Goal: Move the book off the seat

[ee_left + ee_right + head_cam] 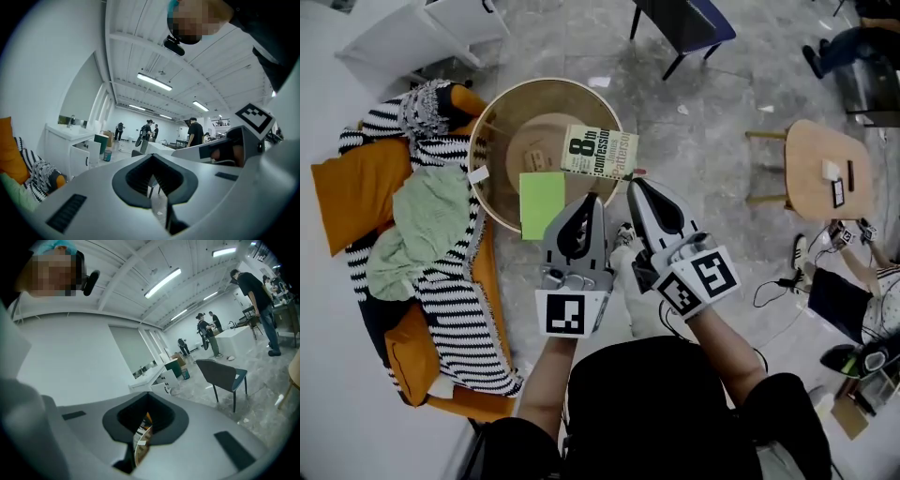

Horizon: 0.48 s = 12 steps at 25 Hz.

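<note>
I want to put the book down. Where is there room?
Bare wood on the round table, between its rim and the green pad. Bare floor between table and stool. The seat is crowded with blankets.

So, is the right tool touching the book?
Touching. In the right gripper view, the book sits pinched between the shut jaws of the right tool; the head view shows its corner at the tool's tip.

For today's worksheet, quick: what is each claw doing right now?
Left claw: closed, empty.
Right claw: closed on the paperback book.
</note>
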{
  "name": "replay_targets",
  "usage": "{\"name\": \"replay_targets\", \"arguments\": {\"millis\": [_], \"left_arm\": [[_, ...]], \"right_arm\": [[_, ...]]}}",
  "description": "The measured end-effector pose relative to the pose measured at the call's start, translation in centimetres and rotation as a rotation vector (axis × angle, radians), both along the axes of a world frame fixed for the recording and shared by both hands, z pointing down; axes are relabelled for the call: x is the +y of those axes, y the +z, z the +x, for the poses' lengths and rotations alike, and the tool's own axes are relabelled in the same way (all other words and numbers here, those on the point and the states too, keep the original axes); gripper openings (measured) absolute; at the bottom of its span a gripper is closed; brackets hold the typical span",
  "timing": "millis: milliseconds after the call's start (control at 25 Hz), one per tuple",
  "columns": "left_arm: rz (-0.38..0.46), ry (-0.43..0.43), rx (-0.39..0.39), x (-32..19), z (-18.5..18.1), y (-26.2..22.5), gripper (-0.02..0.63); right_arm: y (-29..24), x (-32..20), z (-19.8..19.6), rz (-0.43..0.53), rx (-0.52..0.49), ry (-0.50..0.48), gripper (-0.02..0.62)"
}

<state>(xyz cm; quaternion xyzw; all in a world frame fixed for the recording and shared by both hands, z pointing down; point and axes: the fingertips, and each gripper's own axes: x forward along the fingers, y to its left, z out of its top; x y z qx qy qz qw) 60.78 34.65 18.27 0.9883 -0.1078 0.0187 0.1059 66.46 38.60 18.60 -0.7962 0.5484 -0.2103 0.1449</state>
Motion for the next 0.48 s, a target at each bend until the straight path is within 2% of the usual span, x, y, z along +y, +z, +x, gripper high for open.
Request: {"name": "replay_targets", "arguments": {"millis": [80,200,480], "left_arm": [[0.011,-0.003,0.025,0.2,-0.7,-2.0,0.010],[0.012,-0.015,0.012,0.7,-1.8,-4.0,0.011],[0.047,-0.019,0.033,2.4,-4.0,-8.1,0.011]], "right_arm": [[-2.3,0.1,-0.7,0.024,0.011,-0.023,0.014],[-5.6,0.4,-1.5,0.061,0.038,-0.052,0.014],[-10.7,1.9,-3.0,0.116,0.076,-0.077,0.014]]}}
